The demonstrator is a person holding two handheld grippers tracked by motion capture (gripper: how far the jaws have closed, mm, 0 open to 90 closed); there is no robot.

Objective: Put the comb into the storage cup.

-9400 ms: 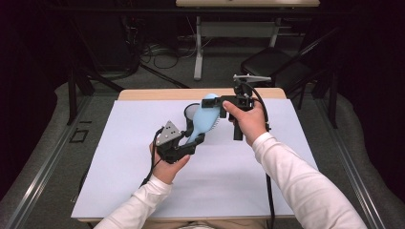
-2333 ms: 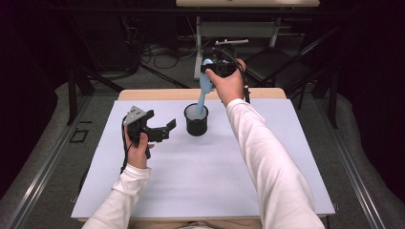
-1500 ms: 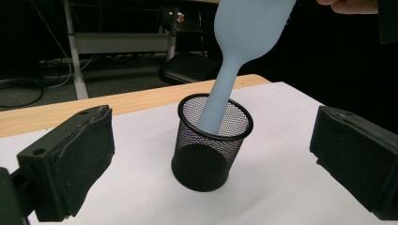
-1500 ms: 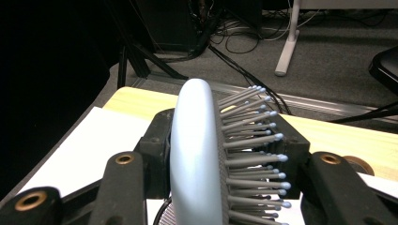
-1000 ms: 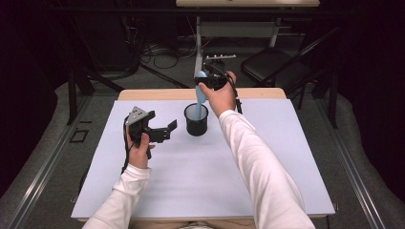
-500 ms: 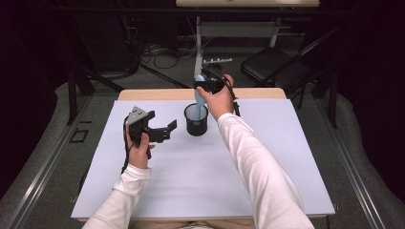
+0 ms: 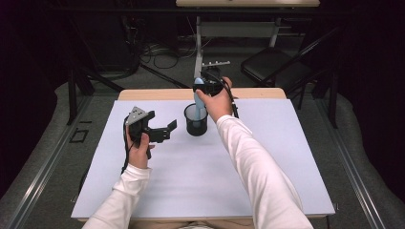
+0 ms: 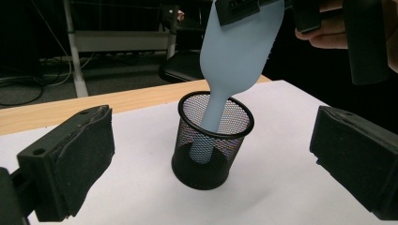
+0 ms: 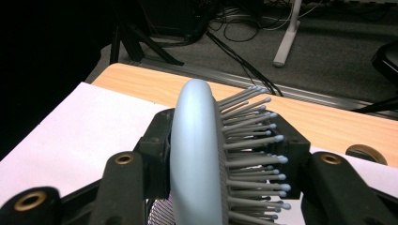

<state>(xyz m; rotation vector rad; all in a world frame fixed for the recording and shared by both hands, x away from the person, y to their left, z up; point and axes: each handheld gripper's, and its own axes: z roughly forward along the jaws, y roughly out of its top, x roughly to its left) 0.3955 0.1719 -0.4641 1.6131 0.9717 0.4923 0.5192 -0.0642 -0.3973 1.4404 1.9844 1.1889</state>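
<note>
- The right tongs (image 7: 204,87) are clamped on the broad head of a pale blue hairbrush (image 8: 234,61), one pad on its smooth back and the other against the bristles (image 9: 253,154), as the right gripper view shows.
- The brush hangs handle-down and tilted; its handle already sits inside the black mesh cup (image 8: 212,140), with the tip near or on the bottom, though contact cannot be confirmed.
- The cup stands upright on the white sheet (image 7: 200,176) covering the counter, toward the far edge.
- The left tongs (image 7: 160,130) are spread wide and hold nothing, pointed at the cup from its left, apart from it.
- Judged from this, the placing looks nearly finished: the brush is in the cup but not yet released.
- What seems left is opening the right tongs and lifting clear; the tall, top-heavy brush could tip the light cup.
</note>
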